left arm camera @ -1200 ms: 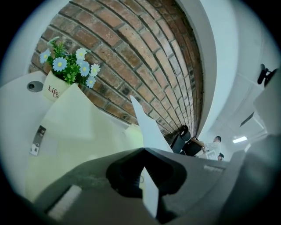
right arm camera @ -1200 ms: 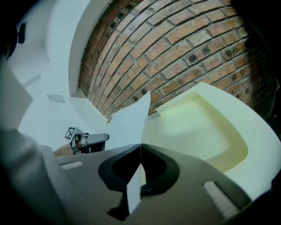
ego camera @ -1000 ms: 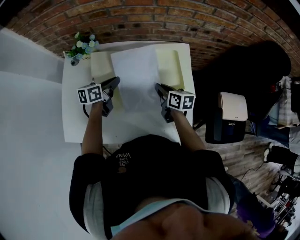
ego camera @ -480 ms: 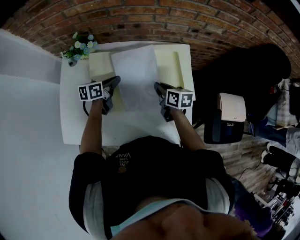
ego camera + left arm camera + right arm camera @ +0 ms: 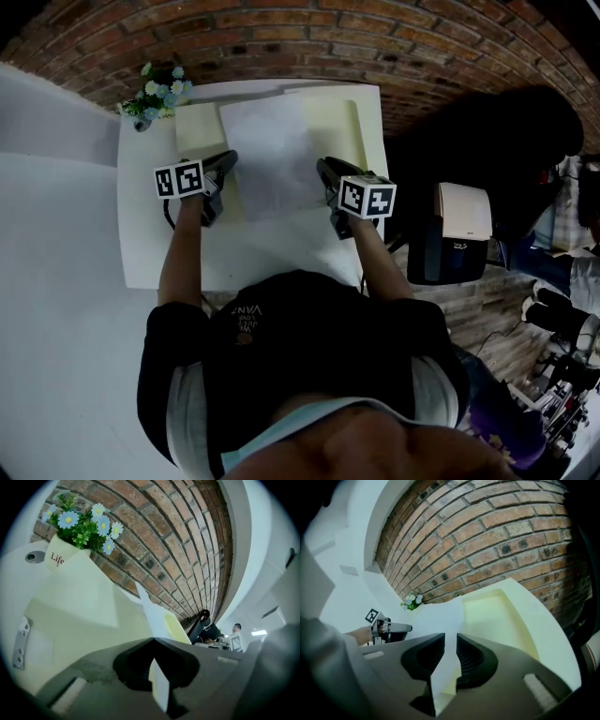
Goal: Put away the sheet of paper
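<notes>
White table (image 5: 187,253) against a brick wall (image 5: 309,37) is where I'm working. My left gripper (image 5: 153,639) is clamped tight on the near left edge of the sheet of paper (image 5: 272,155). My right gripper (image 5: 450,637) has its jaws a narrow gap apart, with the sheet's right edge in the gap but, as far as I can judge, not pinched. The sheet lies partly lifted over the pale yellow file folder (image 5: 337,127), which is spread open beneath it. I expect the paper to be very light, limp and easily creased, so it is best pinched at opposite edges and kept taut. I count one sheet, one folder and one pot of flowers (image 5: 61,557).
</notes>
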`<state>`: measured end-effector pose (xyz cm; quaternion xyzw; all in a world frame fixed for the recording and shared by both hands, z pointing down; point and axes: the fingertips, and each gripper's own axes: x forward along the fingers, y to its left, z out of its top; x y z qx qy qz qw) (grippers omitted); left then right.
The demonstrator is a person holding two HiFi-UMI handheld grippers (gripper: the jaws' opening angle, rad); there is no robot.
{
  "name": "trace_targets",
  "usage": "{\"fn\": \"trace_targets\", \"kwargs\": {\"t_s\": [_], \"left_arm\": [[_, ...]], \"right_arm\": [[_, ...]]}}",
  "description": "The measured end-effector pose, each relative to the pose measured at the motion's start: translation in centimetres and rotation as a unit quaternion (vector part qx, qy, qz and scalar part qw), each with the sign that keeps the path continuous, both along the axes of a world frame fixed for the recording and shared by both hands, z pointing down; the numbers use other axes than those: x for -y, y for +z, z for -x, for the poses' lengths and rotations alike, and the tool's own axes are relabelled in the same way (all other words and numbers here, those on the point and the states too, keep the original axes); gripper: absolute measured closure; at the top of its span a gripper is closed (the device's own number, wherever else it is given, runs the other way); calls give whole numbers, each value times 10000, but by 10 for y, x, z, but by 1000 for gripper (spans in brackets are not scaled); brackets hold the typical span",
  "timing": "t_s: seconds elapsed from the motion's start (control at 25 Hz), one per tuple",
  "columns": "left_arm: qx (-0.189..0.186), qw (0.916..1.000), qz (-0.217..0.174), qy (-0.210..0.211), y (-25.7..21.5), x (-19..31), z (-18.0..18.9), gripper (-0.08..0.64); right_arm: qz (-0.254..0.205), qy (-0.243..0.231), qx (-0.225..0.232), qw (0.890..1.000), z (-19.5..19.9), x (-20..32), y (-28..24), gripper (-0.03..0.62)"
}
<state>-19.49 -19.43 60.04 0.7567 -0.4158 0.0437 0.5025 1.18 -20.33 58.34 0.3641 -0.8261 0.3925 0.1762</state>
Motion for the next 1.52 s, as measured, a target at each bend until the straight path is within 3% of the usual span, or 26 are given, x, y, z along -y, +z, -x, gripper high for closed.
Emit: {"fn": "trace_targets", "kwargs": {"t_s": [0.32, 0.68, 0.88, 1.52], "left_arm": [[57, 9999, 107, 22, 6, -1, 0, 561], [170, 9996, 232, -27, 10, -4, 8, 561], [269, 9990, 351, -27, 16, -6, 12, 561], [316, 9985, 448, 6, 21, 4, 1, 561]], "right_arm": [[-341, 365, -239, 9985, -44, 20, -7, 520], [-567, 682, -770, 9931, -99, 38, -5, 594], [-567, 795, -1052, 9896, -124, 44, 2, 594], [-300, 802, -1363, 9870, -146, 46, 26, 594]]}}
